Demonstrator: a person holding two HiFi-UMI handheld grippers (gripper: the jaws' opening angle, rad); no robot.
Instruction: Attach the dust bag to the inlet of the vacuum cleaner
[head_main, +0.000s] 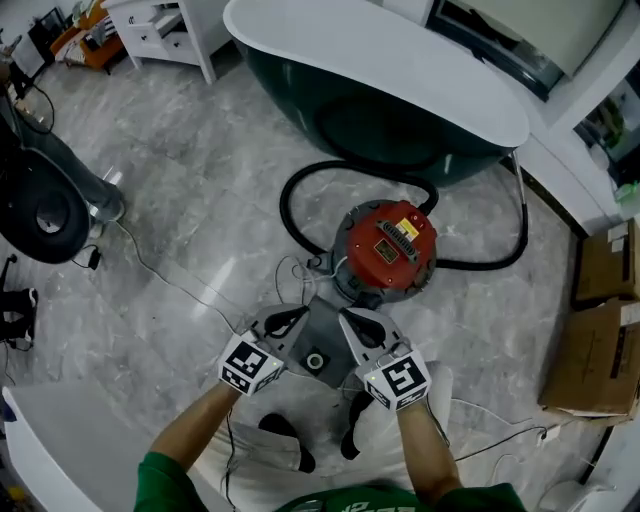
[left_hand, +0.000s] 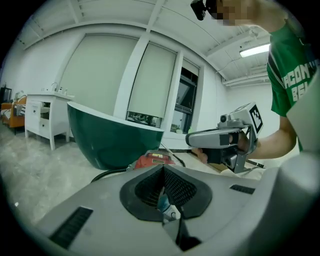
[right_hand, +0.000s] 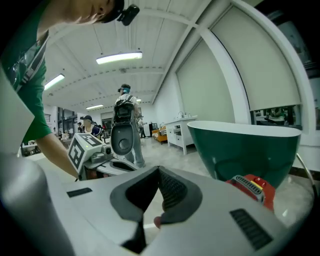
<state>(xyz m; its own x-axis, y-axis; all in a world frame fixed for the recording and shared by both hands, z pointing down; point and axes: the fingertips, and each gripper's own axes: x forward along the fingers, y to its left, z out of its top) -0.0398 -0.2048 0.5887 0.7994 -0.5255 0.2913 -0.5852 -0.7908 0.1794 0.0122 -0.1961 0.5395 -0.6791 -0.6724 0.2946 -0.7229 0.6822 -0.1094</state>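
Note:
The red vacuum cleaner (head_main: 390, 250) stands on the marble floor with its black hose (head_main: 300, 190) looped behind it. The dust bag's grey collar (head_main: 322, 345), with a round hole, hangs just in front of the vacuum between both grippers. My left gripper (head_main: 290, 322) is shut on the collar's left edge and my right gripper (head_main: 358, 330) on its right edge. In the left gripper view the jaws (left_hand: 163, 172) meet, with the vacuum (left_hand: 152, 160) just beyond. The right gripper (right_hand: 159, 172) is closed the same way, with the vacuum (right_hand: 252, 186) off to its right.
A dark green bathtub (head_main: 400, 90) with a white rim stands right behind the vacuum. Cardboard boxes (head_main: 600, 340) sit at the right, a white cabinet (head_main: 165, 30) at the back left, a black machine (head_main: 40, 200) at the left. Thin cables (head_main: 170, 280) cross the floor. People (right_hand: 125, 120) stand farther off.

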